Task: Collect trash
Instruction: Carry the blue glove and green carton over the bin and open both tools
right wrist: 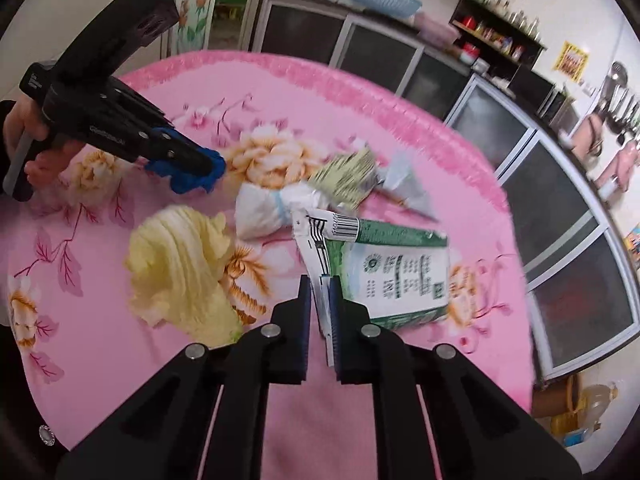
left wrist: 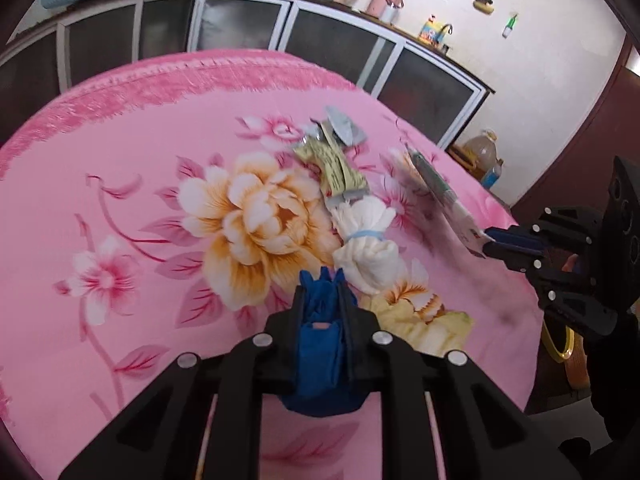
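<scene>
To clear the counter (left wrist: 120,128), the left gripper (left wrist: 323,280) pinches a blue wad (left wrist: 320,344) while the right gripper's (right wrist: 320,284) fingers clamp a green-and-white packet (right wrist: 392,276) by its edge.

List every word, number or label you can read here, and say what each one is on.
Green and white packet held in the right tongs: barcode and printed text, too blurred to read.
Left tongs' body: pale lettering, unreadable.
Yellow wall poster: too small.
Yellowish wrapper: print blurred.
Nothing reads clearly.

left gripper (left wrist: 322,280): jaws clamped | right gripper (right wrist: 320,292): jaws clamped
</scene>
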Available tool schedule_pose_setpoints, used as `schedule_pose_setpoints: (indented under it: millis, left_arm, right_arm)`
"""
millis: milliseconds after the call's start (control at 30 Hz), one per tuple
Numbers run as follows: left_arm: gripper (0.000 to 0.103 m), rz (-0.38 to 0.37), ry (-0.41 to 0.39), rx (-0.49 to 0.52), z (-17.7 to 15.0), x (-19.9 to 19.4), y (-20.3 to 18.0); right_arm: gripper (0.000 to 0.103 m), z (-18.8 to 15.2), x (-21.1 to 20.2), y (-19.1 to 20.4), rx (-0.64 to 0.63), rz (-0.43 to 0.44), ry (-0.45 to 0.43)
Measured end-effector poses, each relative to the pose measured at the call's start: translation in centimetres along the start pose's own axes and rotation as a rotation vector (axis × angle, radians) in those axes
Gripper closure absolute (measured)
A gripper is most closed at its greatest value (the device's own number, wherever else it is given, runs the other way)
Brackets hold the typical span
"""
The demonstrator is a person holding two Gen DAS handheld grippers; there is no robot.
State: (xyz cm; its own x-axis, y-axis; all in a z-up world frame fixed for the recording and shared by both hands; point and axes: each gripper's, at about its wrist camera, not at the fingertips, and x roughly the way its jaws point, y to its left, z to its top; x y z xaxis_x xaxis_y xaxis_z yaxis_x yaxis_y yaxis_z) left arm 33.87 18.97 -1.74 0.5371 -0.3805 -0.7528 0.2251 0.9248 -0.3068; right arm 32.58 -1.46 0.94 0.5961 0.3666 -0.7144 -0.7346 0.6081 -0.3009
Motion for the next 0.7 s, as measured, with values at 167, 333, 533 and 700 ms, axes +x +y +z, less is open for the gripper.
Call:
schedule_pose_setpoints:
  millis: [167, 333, 533, 700]
  left_arm:
    - [0.089, 0.037, -0.063, 0.007, -0.6, -3.7, -0.5]
    - [0.089, 0.048, -0.118, 0.021, -1.3, -6.7, -1.5]
    - [0.089, 0.039, -0.166, 0.054, -1.8, -9.3, -3.9]
    - [0.089, 0.017, -0.187, 0.092, -1.5, -10.1, -6.7]
  right_arm:
    - [0.098, 0.2, -2.6, 0.3, 0.005, -0.046, -0.041]
    - [0.101, -0.3, -5.2, 0.0, 0.047, -0.098, -0.075]
    - [0.101, -1.3, -9.3, -1.0, 0.106, -0.16, -0.117]
    - [0.101, -2.9, -13.8, -2.1, 0.147, -0.217, -0.154]
